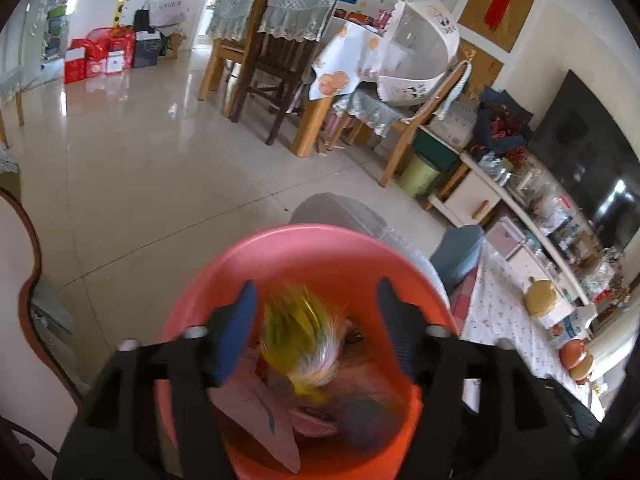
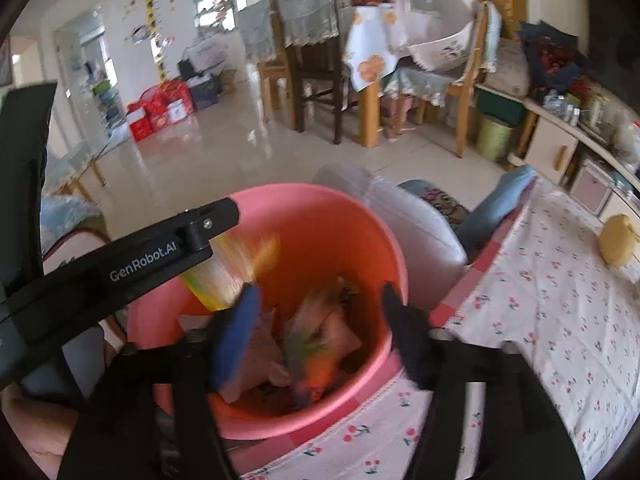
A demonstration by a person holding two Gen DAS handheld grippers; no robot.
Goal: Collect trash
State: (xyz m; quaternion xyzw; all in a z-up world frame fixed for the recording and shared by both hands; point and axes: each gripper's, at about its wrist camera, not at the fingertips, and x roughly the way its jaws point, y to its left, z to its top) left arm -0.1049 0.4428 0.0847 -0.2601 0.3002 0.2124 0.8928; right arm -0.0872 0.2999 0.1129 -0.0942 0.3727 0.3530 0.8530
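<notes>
A pink plastic bin (image 1: 304, 252) stands beside the table, with wrappers and paper scraps inside. My left gripper (image 1: 314, 322) is open right over the bin's mouth. A blurred yellow-green and white wrapper (image 1: 304, 340) is in the air between its fingers, touching neither. In the right wrist view the same bin (image 2: 332, 220) sits at the table's edge and the left gripper's black arm (image 2: 120, 268) crosses over its left rim, with the blurred wrapper (image 2: 236, 272) below it. My right gripper (image 2: 320, 330) is open and empty above the bin. More trash (image 2: 320, 344) lies at the bottom.
A table with a cherry-print cloth (image 2: 540, 280) lies to the right, holding a yellow lidded pot (image 2: 618, 246). A grey cushion (image 2: 420, 232) sits behind the bin. Dining chairs (image 1: 280, 60), a green bin (image 1: 420, 176) and a cluttered TV shelf (image 1: 540, 208) stand beyond the tiled floor.
</notes>
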